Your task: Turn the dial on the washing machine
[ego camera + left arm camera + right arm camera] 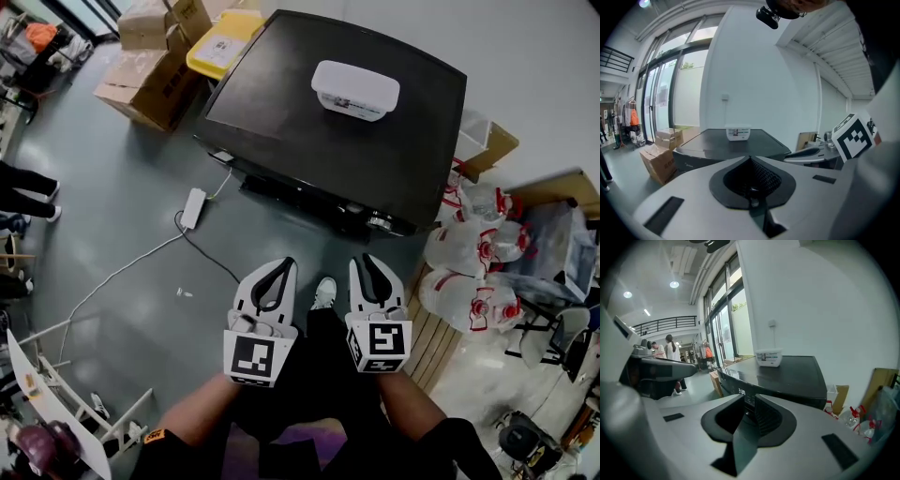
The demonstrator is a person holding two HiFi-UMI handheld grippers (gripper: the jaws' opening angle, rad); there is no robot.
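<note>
The left gripper (284,266) has its jaws pressed fully together with nothing between them. The right gripper (365,262) shows only a narrow slit between its jaws, also empty. Both are held low, side by side, well short of the washing machine (281,112), with bare floor (141,216) ahead of them.

The dial (380,222) appears to be the small round knob on the front control strip. It lies ahead of the right jaws and a little to their right, and further off to the right of the left jaws. The right gripper therefore looks better placed.

As a fixed knob on a heavy cabinet, the dial should be rigid and should only rotate about its own axis, probably in clicks. Its smooth rim may slip under a light pinch. The best hold is likely across the rim on opposite sides, approached squarely, and the jaws would have to open wider first.

Beyond the dial, on the dark lid, a white container (355,89) sits clear of the work. Cardboard boxes (150,75) stand farther off to the left.
</note>
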